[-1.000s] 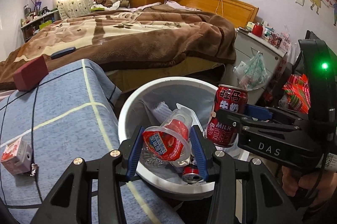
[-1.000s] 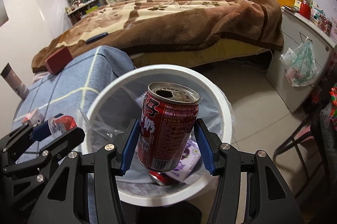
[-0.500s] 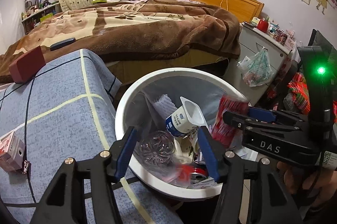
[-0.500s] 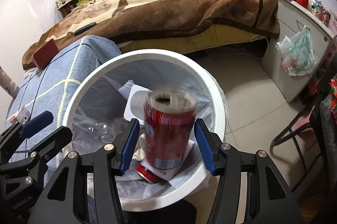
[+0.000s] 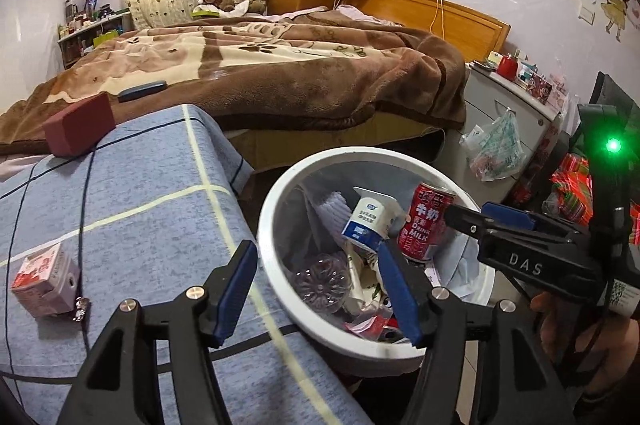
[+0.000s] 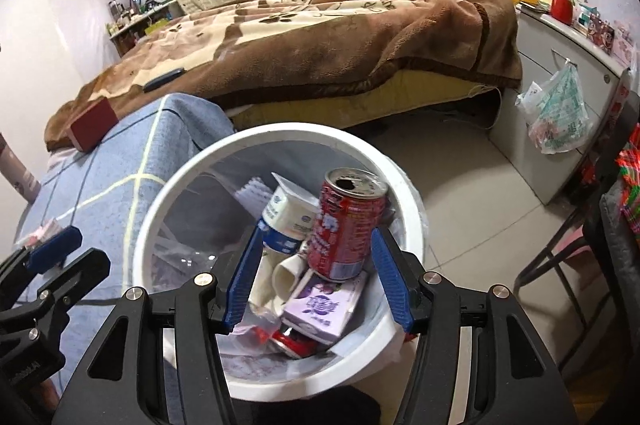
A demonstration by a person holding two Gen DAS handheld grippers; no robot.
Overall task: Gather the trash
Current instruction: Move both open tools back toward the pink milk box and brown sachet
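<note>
A white trash bin (image 5: 276, 265) (image 6: 404, 193) stands beside the blue-covered table. In it lie a red milk can (image 5: 424, 225) (image 6: 348, 225), a white and blue yogurt cup (image 5: 370, 221) (image 6: 286, 221), a clear plastic bottle (image 5: 320, 279), a purple carton (image 6: 324, 305) and other litter. My left gripper (image 5: 316, 283) is open and empty over the bin's near rim. My right gripper (image 6: 316, 279) is open and empty above the bin; it also shows in the left wrist view (image 5: 500, 229). A small pink carton (image 5: 44, 279) lies on the table.
The table has a blue checked cloth (image 5: 140, 209) with a dark red box (image 5: 78, 129) and a black cable (image 5: 86, 201). Behind is a bed with a brown blanket (image 5: 280, 73). A grey cabinet with a hanging plastic bag (image 6: 558, 113) stands right, with a chair (image 6: 560, 265).
My left gripper let go of the red-labelled plastic cup and my right gripper let go of the red can. Both dropped into the bin. Both jaws have opened wider.
</note>
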